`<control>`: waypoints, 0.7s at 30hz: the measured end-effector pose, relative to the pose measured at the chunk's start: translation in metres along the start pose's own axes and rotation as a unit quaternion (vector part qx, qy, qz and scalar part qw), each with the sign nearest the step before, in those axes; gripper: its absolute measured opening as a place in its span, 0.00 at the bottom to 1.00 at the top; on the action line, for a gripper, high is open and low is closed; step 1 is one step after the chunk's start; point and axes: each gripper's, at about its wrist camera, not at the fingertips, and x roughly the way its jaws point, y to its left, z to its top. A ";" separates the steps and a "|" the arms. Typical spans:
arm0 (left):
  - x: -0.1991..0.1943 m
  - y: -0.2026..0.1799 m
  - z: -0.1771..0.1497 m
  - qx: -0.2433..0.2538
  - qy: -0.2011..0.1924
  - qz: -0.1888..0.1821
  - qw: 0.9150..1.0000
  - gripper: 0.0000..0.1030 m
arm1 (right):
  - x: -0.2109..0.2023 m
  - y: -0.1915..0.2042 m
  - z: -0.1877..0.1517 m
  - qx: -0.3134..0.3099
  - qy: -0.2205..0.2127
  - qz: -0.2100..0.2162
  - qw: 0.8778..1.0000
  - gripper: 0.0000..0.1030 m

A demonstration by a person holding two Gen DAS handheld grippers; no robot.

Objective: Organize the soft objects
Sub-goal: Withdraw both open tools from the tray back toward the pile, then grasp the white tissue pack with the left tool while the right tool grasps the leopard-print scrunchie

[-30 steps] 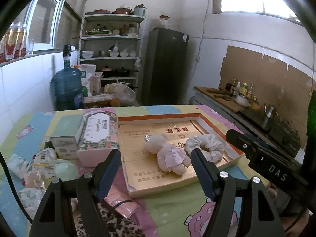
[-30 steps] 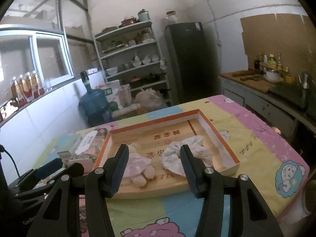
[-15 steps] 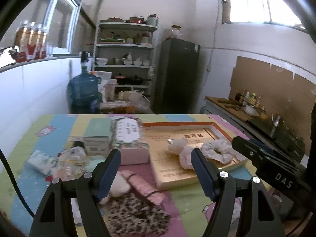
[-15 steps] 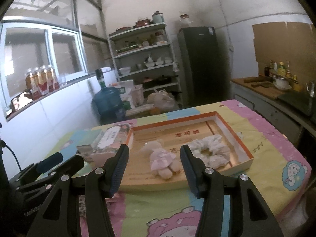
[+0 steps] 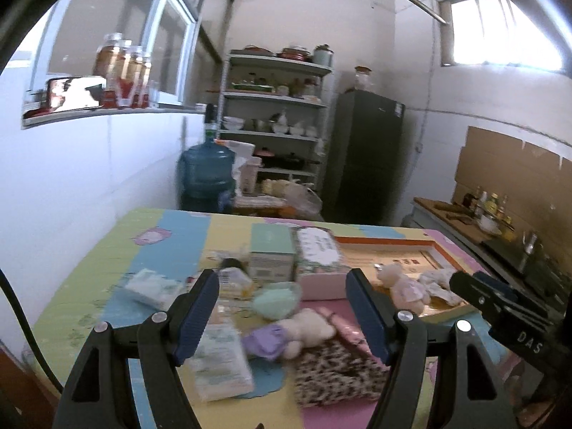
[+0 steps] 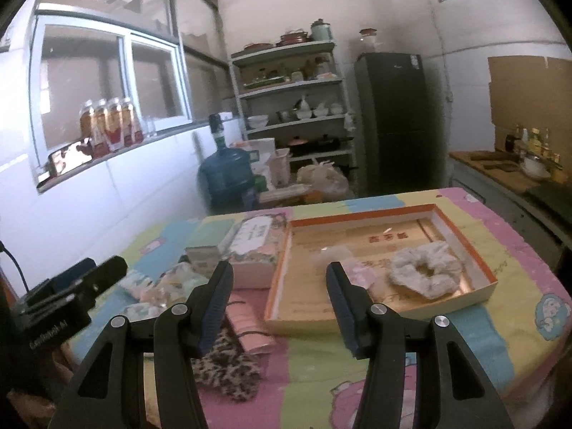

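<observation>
A shallow orange-rimmed tray [image 6: 361, 214] holds a white scrunchie [image 6: 425, 271] and a small bear in a pink dress [image 5: 404, 286]. Left of the tray lies a loose pile: a plush in a purple dress [image 5: 286, 332], a leopard-print cloth [image 5: 336, 371], a pink pouch [image 6: 246, 321] and a pale green puff [image 5: 277, 298]. My left gripper [image 5: 282, 286] hangs open above this pile, nothing between its fingers. My right gripper [image 6: 279, 275] is open too, empty, short of the tray's near left corner. In the right wrist view its finger partly hides the pink bear.
A floral box [image 6: 257, 246] and a green-topped carton [image 5: 271, 250] stand behind the pile. Tissue packs [image 5: 218, 364] lie at the front left. The table [image 6: 507, 261] has a cartoon-print cloth; a white wall runs along its left, with a water jug [image 5: 207, 171] and shelves behind.
Both grippers have drawn back from the tray, and the left one has swung left, bringing the pile into its view. Jaw widths are unchanged. The tray's contents have not moved.
</observation>
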 end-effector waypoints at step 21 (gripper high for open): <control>0.014 0.072 -0.050 -0.039 0.037 0.016 0.998 0.71 | 0.063 0.068 -0.089 -0.045 0.108 0.060 0.991 0.55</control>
